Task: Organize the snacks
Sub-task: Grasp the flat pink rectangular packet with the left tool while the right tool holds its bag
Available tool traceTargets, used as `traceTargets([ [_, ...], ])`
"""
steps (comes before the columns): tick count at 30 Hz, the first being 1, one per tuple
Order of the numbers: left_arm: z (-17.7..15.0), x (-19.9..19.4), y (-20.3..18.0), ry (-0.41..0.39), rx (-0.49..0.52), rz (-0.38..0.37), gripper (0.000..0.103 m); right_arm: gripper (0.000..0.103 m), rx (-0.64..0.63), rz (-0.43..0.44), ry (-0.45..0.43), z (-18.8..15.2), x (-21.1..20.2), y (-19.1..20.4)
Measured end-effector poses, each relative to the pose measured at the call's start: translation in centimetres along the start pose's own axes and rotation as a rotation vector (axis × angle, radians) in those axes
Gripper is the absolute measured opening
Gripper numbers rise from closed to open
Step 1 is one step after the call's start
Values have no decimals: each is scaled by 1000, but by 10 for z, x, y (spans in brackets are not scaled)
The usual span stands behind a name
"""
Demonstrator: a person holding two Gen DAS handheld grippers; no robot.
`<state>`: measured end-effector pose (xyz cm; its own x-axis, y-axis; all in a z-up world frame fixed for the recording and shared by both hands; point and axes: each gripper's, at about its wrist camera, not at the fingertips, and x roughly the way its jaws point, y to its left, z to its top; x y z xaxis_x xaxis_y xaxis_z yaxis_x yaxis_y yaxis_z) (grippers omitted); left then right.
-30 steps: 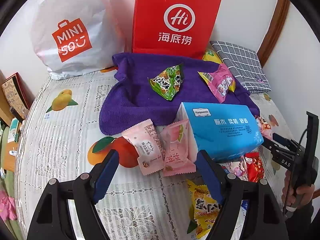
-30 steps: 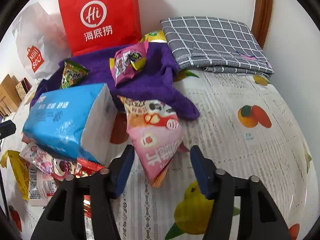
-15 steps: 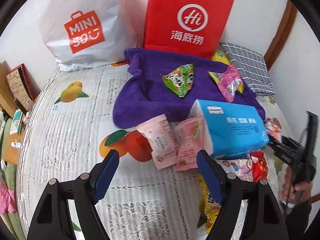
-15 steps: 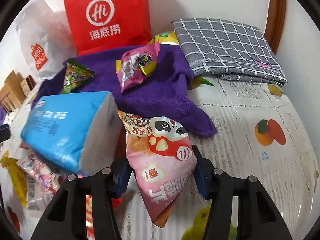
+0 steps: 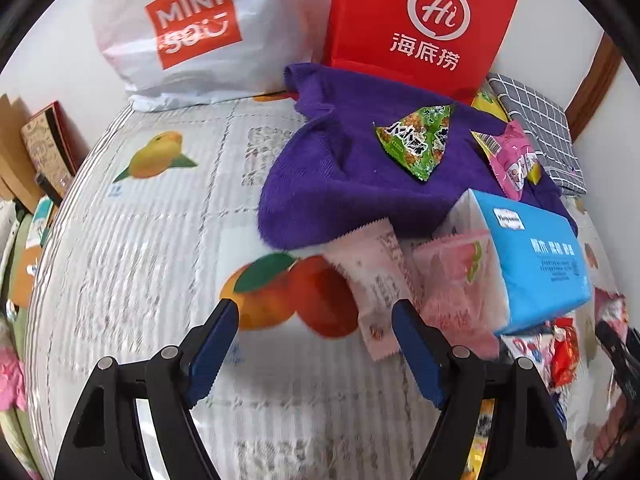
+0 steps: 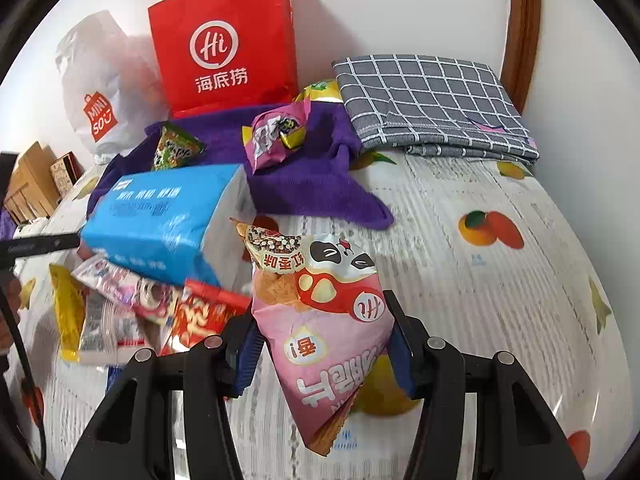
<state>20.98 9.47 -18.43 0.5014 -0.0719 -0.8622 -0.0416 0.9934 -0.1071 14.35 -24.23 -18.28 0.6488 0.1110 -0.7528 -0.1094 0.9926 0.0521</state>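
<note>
Two grippers work over a table (image 5: 132,264) covered with a white lace cloth printed with fruit. The right gripper (image 6: 324,340) grasps a pink snack bag (image 6: 324,320) with a cartoon face on it; both blue pads press its sides, and the bag hangs tilted between them, its lower corner pointing down toward the camera. The left gripper (image 5: 316,344) is released, its blue fingers (image 5: 212,344) spread apart over the printed oranges with nothing between them. Just beyond its right finger lie two pale pink packets (image 5: 376,276), side by side, touching the end of a blue tissue pack (image 5: 536,264).

A purple towel (image 5: 332,184) is spread behind the tissue pack. On it rest a green triangular snack (image 5: 420,140) and a pink wrapped snack (image 5: 512,160). A yellow bag (image 6: 320,90) peeks out at the towel's far edge, beside a folded grey checked cloth (image 6: 432,100).

Under and beside the near end of the tissue pack, in the right wrist view, lies a loose heap of snacks (image 6: 132,304): a yellow packet, a clear one with pink print, and a red one.

Against the wall stand a red paper bag (image 5: 420,24) and a white plastic shopping bag (image 5: 192,28).
</note>
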Motion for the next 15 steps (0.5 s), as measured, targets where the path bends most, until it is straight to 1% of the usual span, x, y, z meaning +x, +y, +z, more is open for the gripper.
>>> traceTargets([
  [6, 11, 17, -12, 4, 21, -27, 77, 54, 3, 7, -2, -9, -9, 3],
  [8, 12, 18, -14, -8, 25, -42, 73, 54, 4, 11, 1, -10, -11, 2],
  [9, 12, 17, -16, -15, 32, -57, 65, 54, 2, 6, 2, -11, -12, 2],
  [10, 12, 17, -17, -21, 37, -73, 55, 54, 0, 0, 2, -11, -12, 1],
  [11, 13, 16, -18, -23, 42, -96, 49, 54, -1, -2, 2, -11, -13, 1],
  [12, 12, 16, -18, -21, 44, -121, 40, 54, 0, -1, 1, -10, -13, 1],
  [14, 11, 14, -18, -23, 46, -139, 34, 54, 0, -1, -2, -9, -14, 1],
  [15, 10, 12, -17, -27, 46, -146, 25, 54, -1, -1, -5, -9, -15, 1],
])
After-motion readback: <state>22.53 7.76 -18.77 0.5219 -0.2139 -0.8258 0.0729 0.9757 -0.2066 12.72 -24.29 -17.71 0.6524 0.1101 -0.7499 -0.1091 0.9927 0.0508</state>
